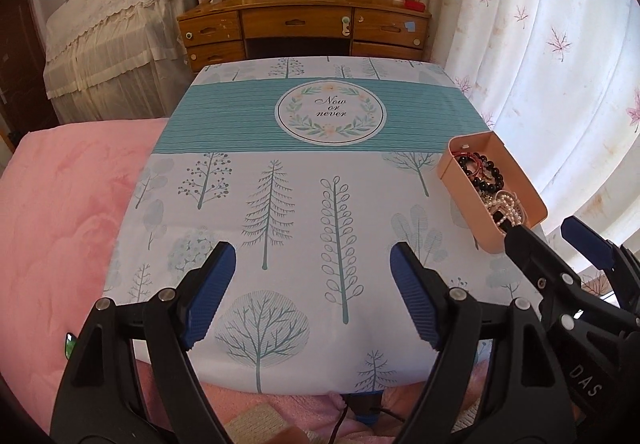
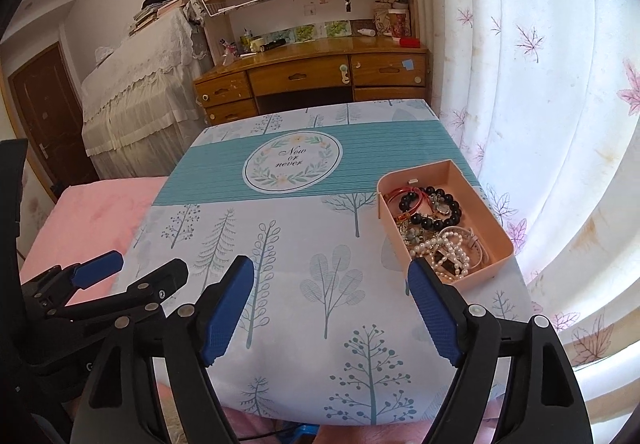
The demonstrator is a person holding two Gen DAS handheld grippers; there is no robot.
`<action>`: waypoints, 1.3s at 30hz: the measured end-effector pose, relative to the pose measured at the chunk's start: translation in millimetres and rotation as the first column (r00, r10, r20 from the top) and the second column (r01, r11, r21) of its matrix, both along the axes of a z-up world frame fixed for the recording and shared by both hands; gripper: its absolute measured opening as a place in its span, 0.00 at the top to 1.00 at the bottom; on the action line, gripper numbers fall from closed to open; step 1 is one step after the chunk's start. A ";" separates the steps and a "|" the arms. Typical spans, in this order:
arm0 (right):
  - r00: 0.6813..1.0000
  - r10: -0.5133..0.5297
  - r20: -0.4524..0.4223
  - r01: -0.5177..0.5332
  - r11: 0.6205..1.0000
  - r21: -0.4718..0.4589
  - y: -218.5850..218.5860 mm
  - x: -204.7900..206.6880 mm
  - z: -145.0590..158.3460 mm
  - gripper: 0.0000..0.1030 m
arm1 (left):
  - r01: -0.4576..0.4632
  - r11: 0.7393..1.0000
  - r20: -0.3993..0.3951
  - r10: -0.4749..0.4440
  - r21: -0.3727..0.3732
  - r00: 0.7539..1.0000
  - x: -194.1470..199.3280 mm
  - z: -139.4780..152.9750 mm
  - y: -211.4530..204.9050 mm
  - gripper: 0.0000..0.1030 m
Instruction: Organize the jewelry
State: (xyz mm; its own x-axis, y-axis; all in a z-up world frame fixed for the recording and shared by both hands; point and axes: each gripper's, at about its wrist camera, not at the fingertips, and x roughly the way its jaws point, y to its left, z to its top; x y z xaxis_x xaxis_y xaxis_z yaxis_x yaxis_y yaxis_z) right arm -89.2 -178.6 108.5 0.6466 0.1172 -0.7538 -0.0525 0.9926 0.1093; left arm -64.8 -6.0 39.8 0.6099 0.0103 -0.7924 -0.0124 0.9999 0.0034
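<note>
The left gripper (image 1: pixel 312 272) hangs over the tree-printed tablecloth (image 1: pixel 304 172), jaws spread and empty. The right gripper (image 2: pixel 332 284) is likewise agape (nothing between its pads), and the pink tray (image 2: pixel 498 228) of bead and pearl bracelets (image 2: pixel 434 222) sits at the table's right edge.

"Now or never" on tablecloth (image 1: pixel 312 180)

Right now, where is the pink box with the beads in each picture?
Left wrist: pink box at the right edge, partly behind the right gripper.
Right wrist: box right of centre, just beyond this gripper's right finger.
Shared landmark: the "Now or never" circle, left of the box.
</note>
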 end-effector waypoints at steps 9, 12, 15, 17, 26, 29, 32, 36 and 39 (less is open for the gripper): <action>1.000 -0.005 -0.003 0.005 1.000 0.004 0.6 -5.6 2.6 0.22 | -0.001 1.000 -0.008 0.001 -0.003 1.000 -4.3 0.4 -1.5 0.24; 1.000 -0.006 -0.006 0.006 1.000 0.002 -1.6 -2.9 2.1 0.22 | -0.001 1.000 -0.008 0.001 -0.003 1.000 -3.2 0.0 0.8 0.24; 1.000 -0.006 -0.006 0.006 1.000 0.002 -1.2 -3.3 2.2 0.22 | -0.002 1.000 -0.007 0.002 -0.003 1.000 -3.0 -0.3 2.1 0.24; 1.000 -0.006 -0.007 0.006 1.000 0.001 -0.3 -4.7 2.7 0.22 | -0.002 1.000 -0.008 0.002 -0.003 1.000 -3.0 -0.3 2.2 0.24; 1.000 -0.009 -0.022 0.009 1.000 -0.004 1.5 -3.2 -2.4 0.22 | -0.007 1.000 -0.016 0.007 0.005 1.000 0.5 -2.9 8.8 0.24; 1.000 -0.011 -0.025 0.010 1.000 -0.006 1.7 -2.6 -2.6 0.22 | -0.011 1.000 -0.021 0.011 0.014 1.000 1.1 -2.8 11.2 0.24; 0.999 -0.012 -0.032 0.012 1.000 -0.008 3.6 2.0 -1.9 0.22 | -0.012 1.000 -0.023 0.013 0.013 1.000 1.8 -4.4 13.3 0.24; 0.999 -0.011 -0.040 0.011 1.000 -0.014 7.1 8.0 -1.7 0.22 | -0.012 1.000 -0.027 0.013 0.005 1.000 2.8 -6.0 15.5 0.24; 0.999 -0.012 -0.040 0.011 1.000 -0.020 8.5 9.4 -2.5 0.22 | -0.013 1.000 -0.029 0.013 0.001 0.999 4.8 -8.4 17.5 0.25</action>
